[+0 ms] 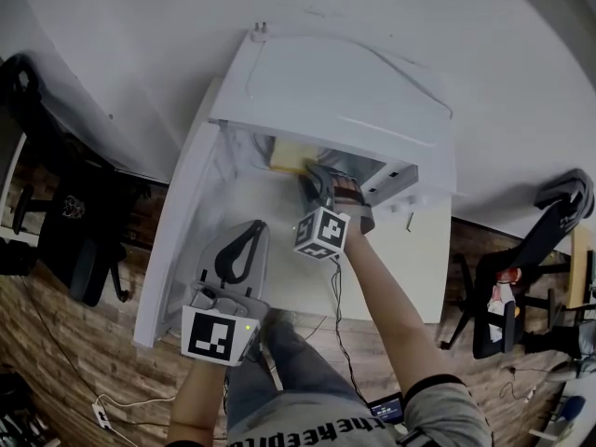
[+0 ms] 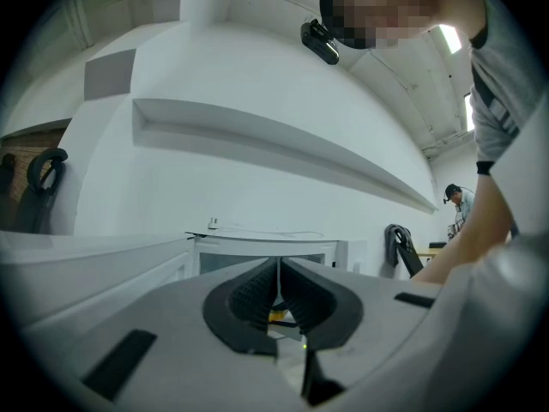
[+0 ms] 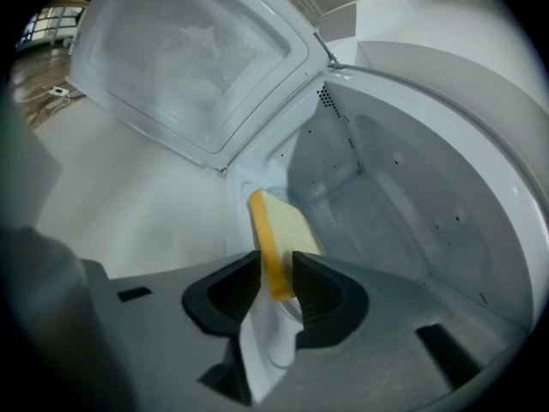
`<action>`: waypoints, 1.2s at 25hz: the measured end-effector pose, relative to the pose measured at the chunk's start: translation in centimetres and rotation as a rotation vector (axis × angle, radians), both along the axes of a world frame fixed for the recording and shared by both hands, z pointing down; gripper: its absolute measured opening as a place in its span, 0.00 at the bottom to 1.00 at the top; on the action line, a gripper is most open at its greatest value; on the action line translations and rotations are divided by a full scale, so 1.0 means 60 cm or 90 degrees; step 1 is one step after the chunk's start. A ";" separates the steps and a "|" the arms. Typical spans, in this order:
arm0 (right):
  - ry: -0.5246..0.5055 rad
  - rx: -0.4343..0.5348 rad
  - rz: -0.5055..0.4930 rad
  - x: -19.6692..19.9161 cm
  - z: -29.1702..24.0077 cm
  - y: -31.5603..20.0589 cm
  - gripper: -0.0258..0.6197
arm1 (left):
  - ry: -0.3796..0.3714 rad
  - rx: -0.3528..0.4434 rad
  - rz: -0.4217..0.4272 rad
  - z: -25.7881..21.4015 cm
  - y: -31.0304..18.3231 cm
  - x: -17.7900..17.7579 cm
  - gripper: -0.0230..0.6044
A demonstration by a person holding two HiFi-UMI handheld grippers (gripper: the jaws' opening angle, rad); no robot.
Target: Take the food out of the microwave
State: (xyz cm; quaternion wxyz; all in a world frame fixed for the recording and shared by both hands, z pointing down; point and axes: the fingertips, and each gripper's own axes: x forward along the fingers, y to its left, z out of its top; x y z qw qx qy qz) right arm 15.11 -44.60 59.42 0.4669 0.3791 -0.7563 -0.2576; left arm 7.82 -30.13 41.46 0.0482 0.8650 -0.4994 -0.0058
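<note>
The right tool (image 3: 276, 275) stands open inside the microwave (image 1: 345, 91), its jaws either side of the near end of the yellow food (image 3: 280, 217), which sits at the left of the cavity. I'd say push in a touch deeper, square the pads on the slab's flat faces, close gently, then draw straight out past the door (image 3: 189, 50) swung open on the left. The left tool (image 1: 250, 231) hangs closed and empty, nearer. White worktop (image 1: 419, 268), wooden floor (image 1: 56, 343), a black chair (image 1: 551, 220) far right
</note>
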 end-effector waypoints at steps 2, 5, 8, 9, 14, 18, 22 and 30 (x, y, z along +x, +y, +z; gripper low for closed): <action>0.015 0.008 0.000 -0.001 0.002 -0.004 0.23 | 0.000 -0.002 -0.003 0.002 -0.001 -0.002 0.06; 0.039 0.020 -0.002 -0.002 0.005 -0.009 0.23 | 0.000 -0.007 -0.008 0.004 -0.003 -0.006 0.06; 0.052 0.028 -0.013 -0.007 0.007 -0.010 0.24 | -0.001 -0.008 -0.011 0.006 -0.005 -0.008 0.06; 0.054 0.029 -0.019 -0.010 0.007 -0.010 0.24 | -0.002 -0.008 -0.012 0.006 -0.006 -0.009 0.06; 0.056 0.031 -0.036 -0.020 0.010 -0.011 0.24 | -0.002 -0.007 -0.014 0.006 -0.009 -0.009 0.06; 0.052 0.030 -0.036 -0.025 0.009 -0.009 0.21 | -0.002 -0.009 -0.017 0.008 -0.012 -0.014 0.06; 0.050 0.026 -0.035 -0.026 0.009 -0.006 0.19 | -0.001 -0.008 -0.017 0.008 -0.014 -0.014 0.06; 0.034 0.026 -0.043 -0.034 0.004 0.007 0.21 | 0.003 -0.009 -0.012 0.008 -0.020 -0.011 0.06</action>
